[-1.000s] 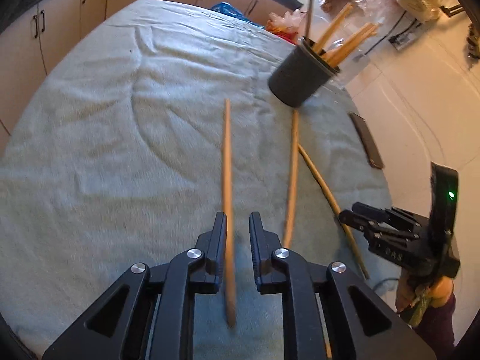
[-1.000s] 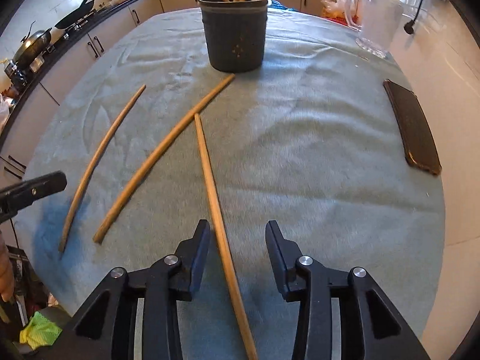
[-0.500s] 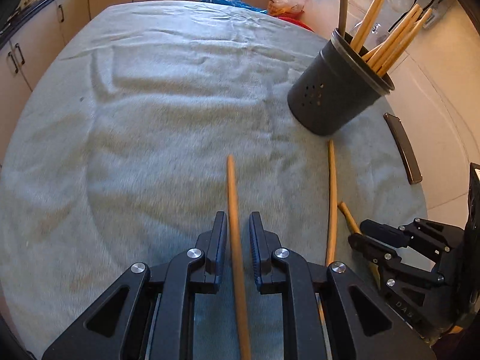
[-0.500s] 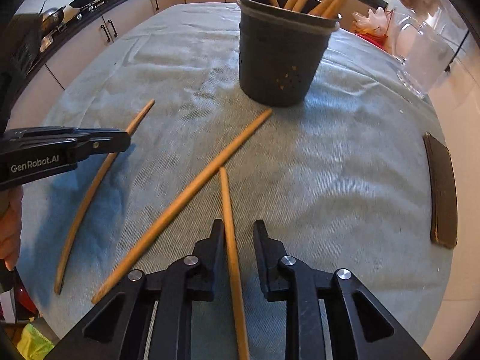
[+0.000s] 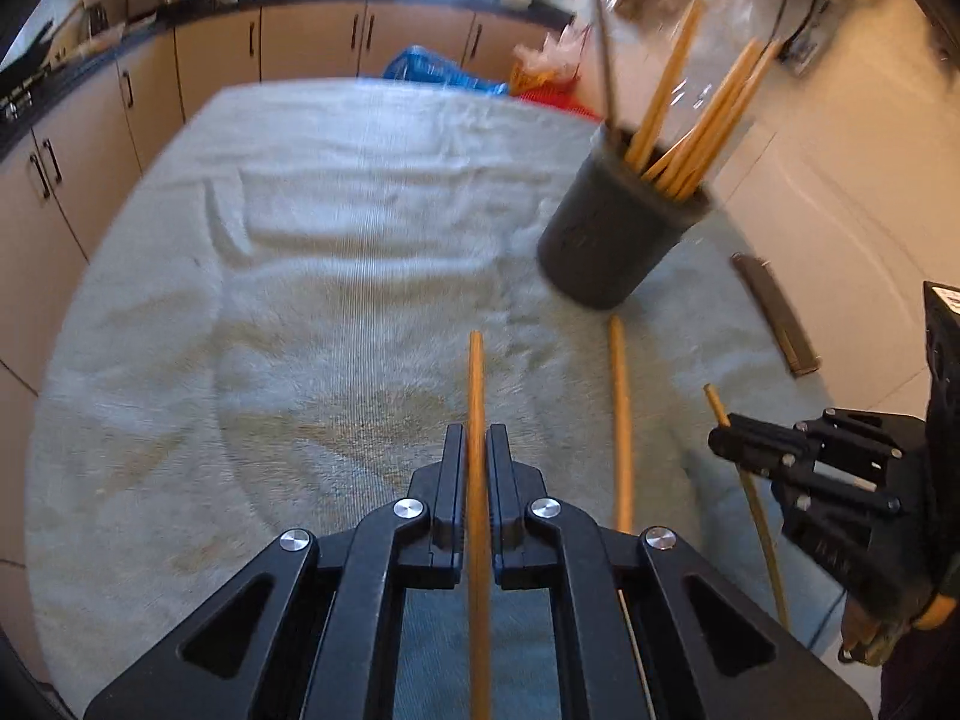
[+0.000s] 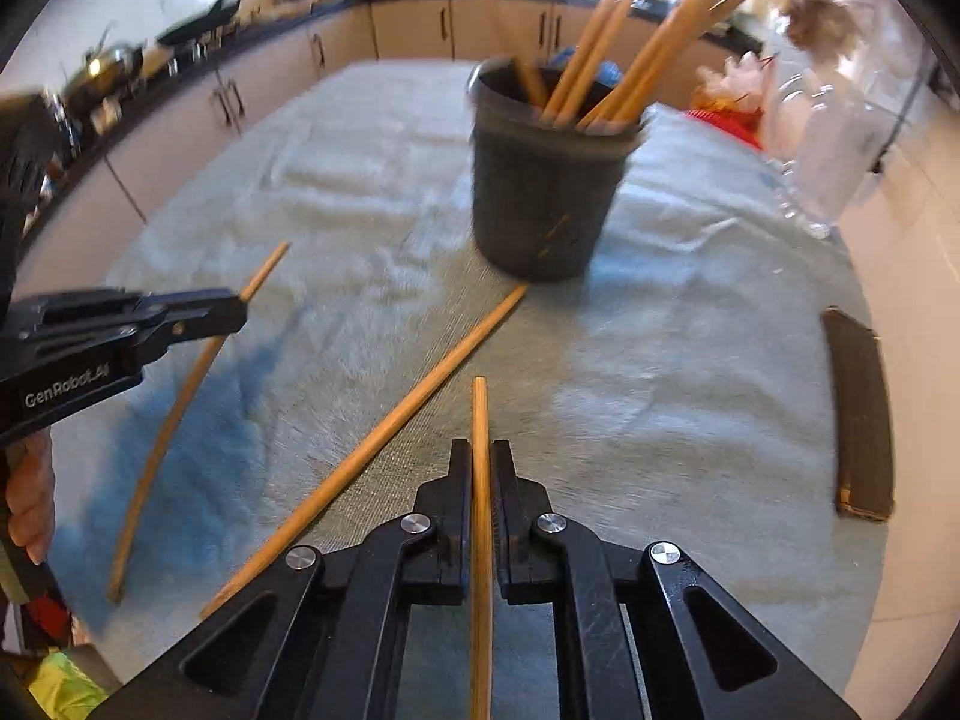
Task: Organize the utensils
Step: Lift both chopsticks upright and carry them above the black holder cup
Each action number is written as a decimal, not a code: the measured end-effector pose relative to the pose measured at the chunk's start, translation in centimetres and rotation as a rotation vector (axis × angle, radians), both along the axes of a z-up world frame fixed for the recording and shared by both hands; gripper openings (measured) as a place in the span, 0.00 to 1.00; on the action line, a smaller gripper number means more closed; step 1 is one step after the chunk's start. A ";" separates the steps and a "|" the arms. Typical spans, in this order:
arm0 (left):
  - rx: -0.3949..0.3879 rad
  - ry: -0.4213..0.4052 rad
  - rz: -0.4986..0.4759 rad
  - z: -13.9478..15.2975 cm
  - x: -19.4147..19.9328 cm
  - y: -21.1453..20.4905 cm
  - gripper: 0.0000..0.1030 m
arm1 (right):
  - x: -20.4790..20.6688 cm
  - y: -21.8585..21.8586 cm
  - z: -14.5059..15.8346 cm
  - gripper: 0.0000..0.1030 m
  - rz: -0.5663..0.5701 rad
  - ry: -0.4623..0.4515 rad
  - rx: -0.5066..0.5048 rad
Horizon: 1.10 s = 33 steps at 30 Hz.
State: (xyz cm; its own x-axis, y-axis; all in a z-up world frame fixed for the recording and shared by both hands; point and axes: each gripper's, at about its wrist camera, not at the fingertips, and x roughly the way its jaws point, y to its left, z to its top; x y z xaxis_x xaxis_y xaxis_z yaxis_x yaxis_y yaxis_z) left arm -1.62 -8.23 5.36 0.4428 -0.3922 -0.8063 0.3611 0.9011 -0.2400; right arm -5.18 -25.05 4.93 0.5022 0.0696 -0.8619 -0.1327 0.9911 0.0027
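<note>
The left gripper (image 5: 477, 450), a black two-finger tool, has just drawn its jaws in and now pinches a long thin wooden stick (image 5: 477, 396) that runs straight out between its pads and ends over the pale green towel-like cloth (image 5: 300, 276) covering the desk. The right gripper (image 6: 480, 468) has likewise just closed, clamping a second long wooden stick (image 6: 480, 414) along its middle line — the tip reaches a little past the fingertips.

Between the two held sticks a third wooden stick (image 6: 384, 438) lies flat on the cloth, its far end just at the foot of the dark grey round utensil holder (image 6: 543, 192). That holder stands upright towards the far side of the desk with a bundle of similar wooden sticks (image 6: 606, 72) leaning out of its mouth.

In the right wrist view, the left gripper shows at the left edge with its stick bowed by the lens, and part of a hand (image 6: 30, 498) is visible below it. A flat dark rectangular object (image 6: 858, 414) lies near the right rim of the desk — what it is cannot be told. Beige kitchen cabinets (image 5: 300, 42) line the background.
</note>
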 end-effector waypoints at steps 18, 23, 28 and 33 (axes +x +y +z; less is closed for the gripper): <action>-0.027 -0.291 0.005 8.9 -9.6 1.0 0.06 | -10.0 -0.5 11.3 0.07 -0.074 -0.362 0.048; -0.035 -0.307 -0.009 9.7 -11.0 1.1 0.06 | -11.4 -0.1 12.1 0.07 -0.067 -0.389 0.044; -0.067 -0.296 -0.006 10.3 -11.7 1.5 0.06 | -12.2 -0.1 12.9 0.07 -0.064 -0.416 0.060; -0.079 -0.322 -0.001 11.5 -12.5 1.4 0.06 | -12.8 0.0 13.5 0.07 -0.060 -0.439 0.068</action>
